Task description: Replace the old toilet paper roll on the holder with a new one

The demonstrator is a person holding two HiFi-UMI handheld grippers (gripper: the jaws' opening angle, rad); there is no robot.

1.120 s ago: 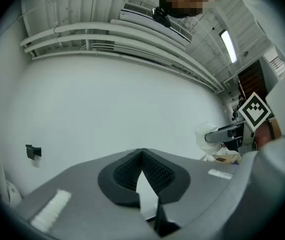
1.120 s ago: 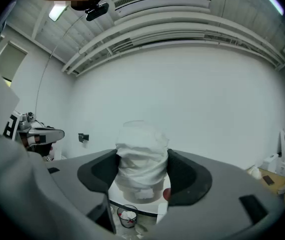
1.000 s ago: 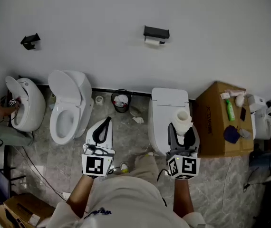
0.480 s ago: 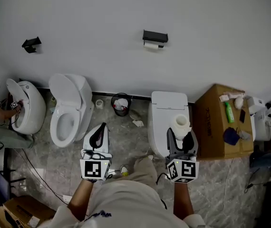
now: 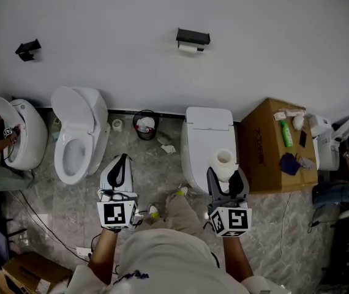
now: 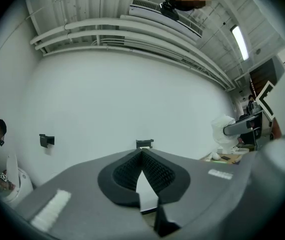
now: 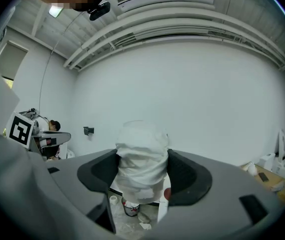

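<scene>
New toilet paper roll: clamped between the fingers of the right gripper, over the closed toilet in the head view. Long axis upright, core opening facing up, outer wrap loose and crumpled.

Old roll: under the black holder on the wall, long axis level and parallel to it, well apart from both grippers.

Left gripper: fingers fully together, nothing between.

Black-and-white square patterns on the marker cubes. Print on the cardboard box too small to read.
</scene>
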